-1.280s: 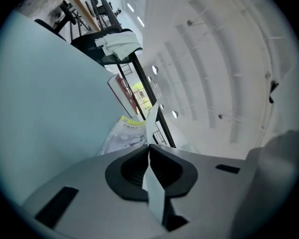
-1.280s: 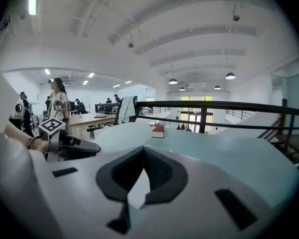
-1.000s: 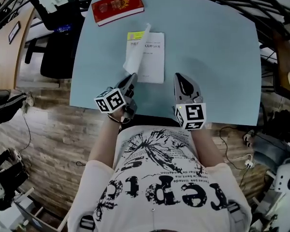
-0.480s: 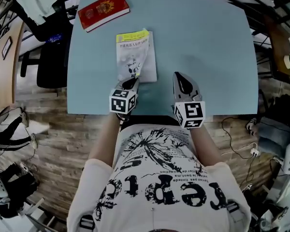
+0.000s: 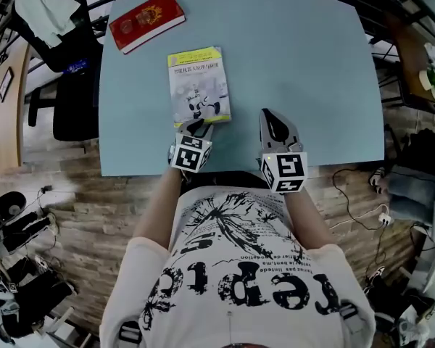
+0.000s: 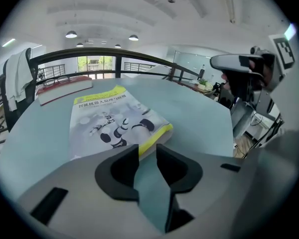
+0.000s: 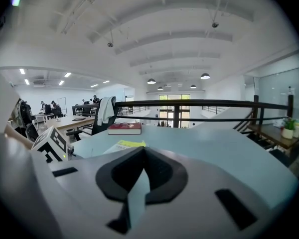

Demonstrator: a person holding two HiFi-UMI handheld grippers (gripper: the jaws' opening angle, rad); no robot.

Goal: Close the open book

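The book [image 5: 198, 85] lies closed and flat on the light blue table [image 5: 304, 64], its white and yellow cover with a robot picture facing up. In the left gripper view the book [image 6: 114, 121] lies just beyond the jaws. My left gripper [image 5: 201, 127] sits at the book's near edge; its jaws have just been opening and nothing is between them. My right gripper [image 5: 270, 115] hovers over bare table to the right of the book, its tips together and empty. The left gripper [image 6: 147, 151] shows a clear gap between its pads.
A red hardcover book [image 5: 146, 22] lies at the table's far left corner, also seen as the red book [image 7: 124, 128] in the right gripper view. A dark chair with a white cloth [image 5: 47, 9] stands beyond the table's left edge. A railing runs behind the table.
The lifted cover has come down and the book now lies closed. My left gripper has sunk to the book's near edge, rolled, and let go of the page. The right gripper stayed put.
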